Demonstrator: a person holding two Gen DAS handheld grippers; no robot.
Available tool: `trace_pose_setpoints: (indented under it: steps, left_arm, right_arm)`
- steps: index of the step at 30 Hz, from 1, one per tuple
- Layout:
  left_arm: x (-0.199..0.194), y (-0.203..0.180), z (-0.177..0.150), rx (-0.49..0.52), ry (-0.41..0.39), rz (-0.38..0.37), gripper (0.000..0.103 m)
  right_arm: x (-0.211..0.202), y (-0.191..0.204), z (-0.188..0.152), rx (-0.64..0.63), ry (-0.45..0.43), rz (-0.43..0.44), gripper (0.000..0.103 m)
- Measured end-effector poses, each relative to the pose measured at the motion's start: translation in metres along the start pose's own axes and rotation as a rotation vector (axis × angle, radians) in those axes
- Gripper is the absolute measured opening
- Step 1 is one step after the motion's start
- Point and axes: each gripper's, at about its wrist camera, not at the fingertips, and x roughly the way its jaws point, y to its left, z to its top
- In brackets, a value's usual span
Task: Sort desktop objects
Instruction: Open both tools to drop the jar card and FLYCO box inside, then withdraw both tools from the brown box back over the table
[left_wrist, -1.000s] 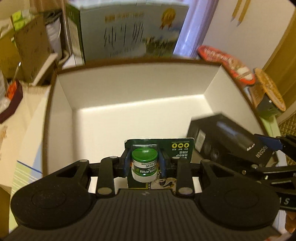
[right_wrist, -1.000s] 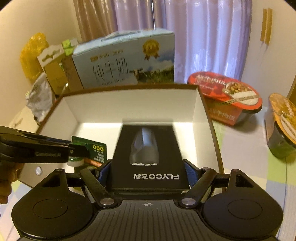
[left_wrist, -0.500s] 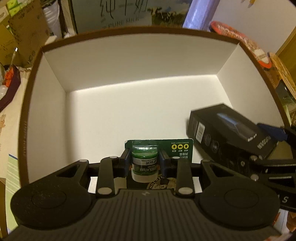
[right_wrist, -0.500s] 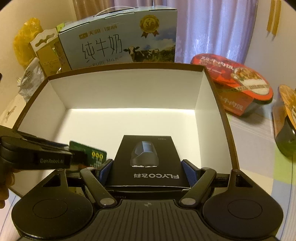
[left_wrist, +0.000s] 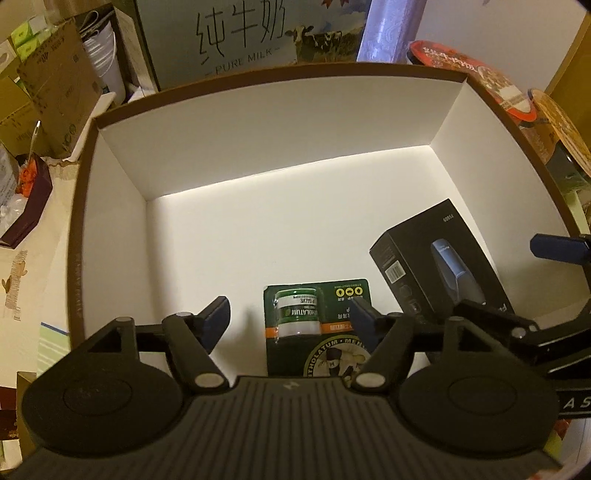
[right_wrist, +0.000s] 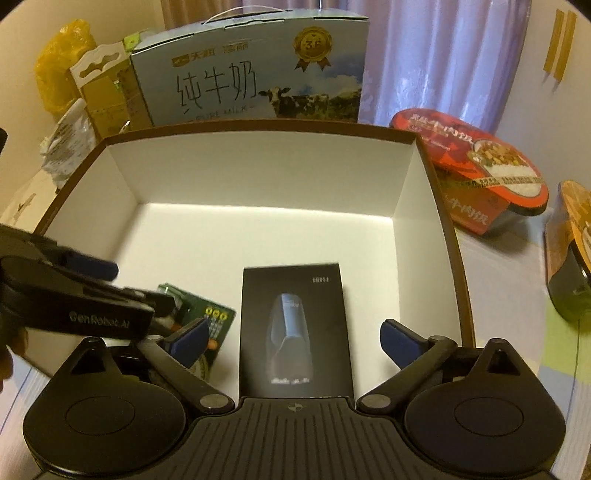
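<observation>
Between the left gripper's (left_wrist: 290, 314) spread fingers, green salve card (left_wrist: 316, 328) now released, apparently lying flat in white box (left_wrist: 258, 147); likewise black shaver box (right_wrist: 293, 332), freed by opened right gripper (right_wrist: 293, 338).

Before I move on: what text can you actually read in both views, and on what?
"纯牛奶" and "PURE MILK": milk carton.
"3.6": gold seal on that carton.
"GenRobot.AI": left claw, seen from the right wrist.
"MENTHOLATUM", partly hidden: green blister card.
"牛肉饭": red meal bowl.
Black shaver box: small code and brand too blurred.
Barcode side and card's fine print: unreadable.
</observation>
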Motion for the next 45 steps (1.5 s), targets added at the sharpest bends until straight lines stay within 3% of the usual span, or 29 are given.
trace_pose_setpoints:
  steps: [11, 24, 38, 45]
  left_arm:
    - [-0.043, -0.003, -0.016, 0.013, -0.078, 0.045, 0.079]
    - [-0.096, -0.010, -0.047, 0.013, -0.157, 0.087, 0.080]
    - [-0.150, -0.021, -0.102, -0.006, -0.247, 0.059, 0.083]
    - [-0.173, -0.031, -0.140, -0.009, -0.280, 0.082, 0.087]
  right_arm:
    - [-0.029, -0.007, -0.011, 0.021, -0.028, 0.004, 0.101]
    - [-0.071, 0.002, -0.022, 0.053, -0.097, 0.008, 0.101]
    - [-0.123, 0.019, -0.059, 0.064, -0.168, 0.021, 0.101]
    - [-0.154, 0.030, -0.089, 0.054, -0.203, 0.025, 0.101]
